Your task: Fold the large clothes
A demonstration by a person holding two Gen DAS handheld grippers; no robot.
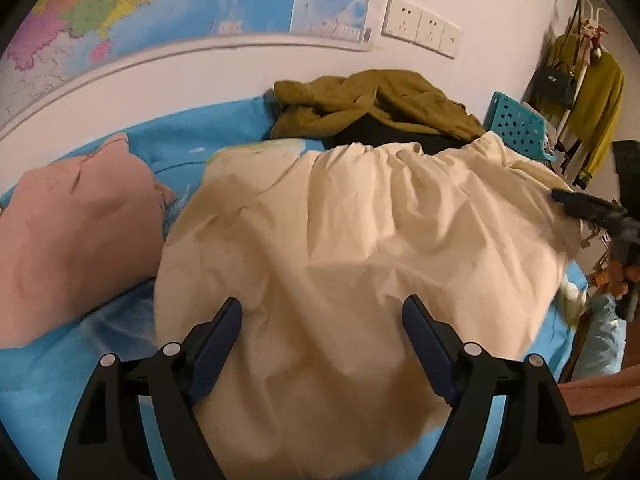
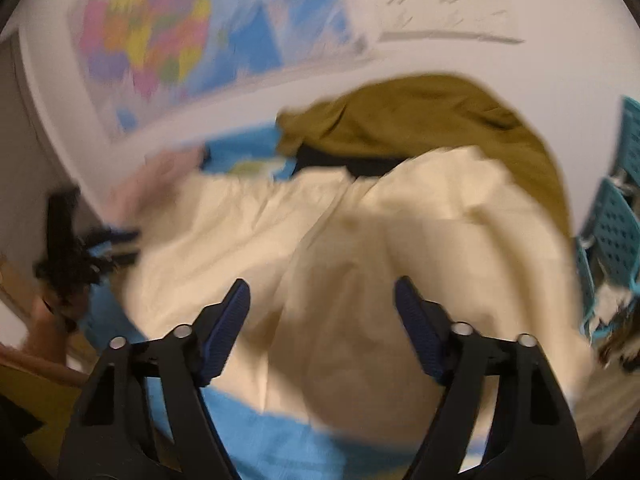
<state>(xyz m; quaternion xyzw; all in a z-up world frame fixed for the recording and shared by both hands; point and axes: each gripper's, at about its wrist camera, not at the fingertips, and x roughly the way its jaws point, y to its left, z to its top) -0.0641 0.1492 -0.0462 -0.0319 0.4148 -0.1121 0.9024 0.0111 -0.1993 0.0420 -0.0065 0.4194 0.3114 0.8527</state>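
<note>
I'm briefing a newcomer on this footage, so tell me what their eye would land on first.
A big cream garment fills the middle of both views, spread rumpled over the blue bedsheet. Behind it, against the wall, lies a crumpled olive-green garment, with a pink pillow to the left in the left wrist view. A bright coloured map hangs on the wall above, and both grippers, left and right, hover open over the cream cloth.
</note>
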